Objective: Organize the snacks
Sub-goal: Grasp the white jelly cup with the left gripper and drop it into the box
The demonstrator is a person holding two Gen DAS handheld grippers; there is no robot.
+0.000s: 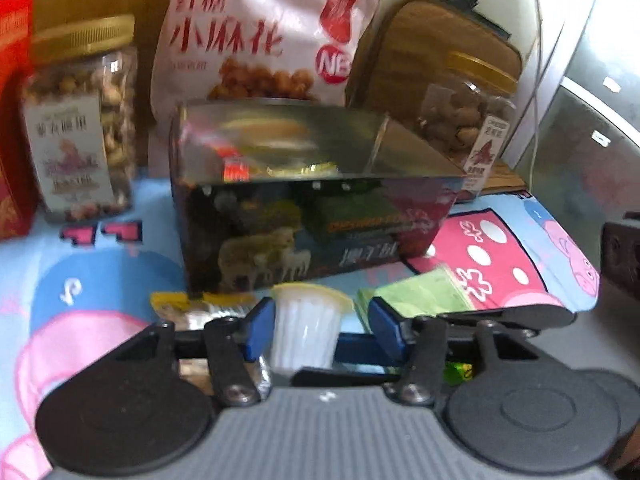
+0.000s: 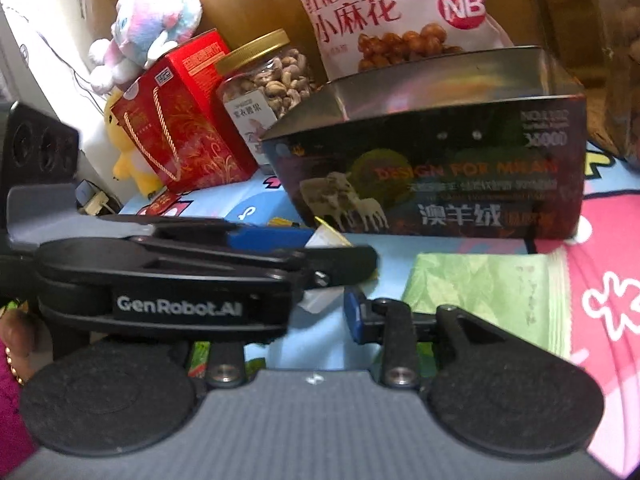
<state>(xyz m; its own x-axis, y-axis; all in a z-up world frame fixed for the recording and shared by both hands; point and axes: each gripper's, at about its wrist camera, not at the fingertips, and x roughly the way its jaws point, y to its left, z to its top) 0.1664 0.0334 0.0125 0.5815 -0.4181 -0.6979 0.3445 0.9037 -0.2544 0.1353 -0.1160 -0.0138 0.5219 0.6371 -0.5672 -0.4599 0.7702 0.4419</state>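
An open dark tin box (image 1: 304,184) with sheep printed on its side stands on the cartoon cloth and holds a few wrapped snacks (image 1: 240,168). My left gripper (image 1: 320,320) is open around a small white jelly cup (image 1: 306,328) with a yellow rim, just in front of the box. A green packet (image 1: 416,296) lies to its right and a yellow packet (image 1: 172,306) to its left. In the right wrist view the box (image 2: 440,176) is ahead and the green packet (image 2: 488,292) lies near my right gripper (image 2: 312,312). The left gripper's body (image 2: 180,280) hides my right gripper's left finger.
Behind the box stand a pink snack bag (image 1: 260,36), a gold-lidded nut jar (image 1: 80,120), a red gift box (image 2: 180,116) and a tilted second jar (image 1: 464,120). Plush toys (image 2: 152,28) sit at the far left. The cloth's edge (image 1: 560,304) drops off on the right.
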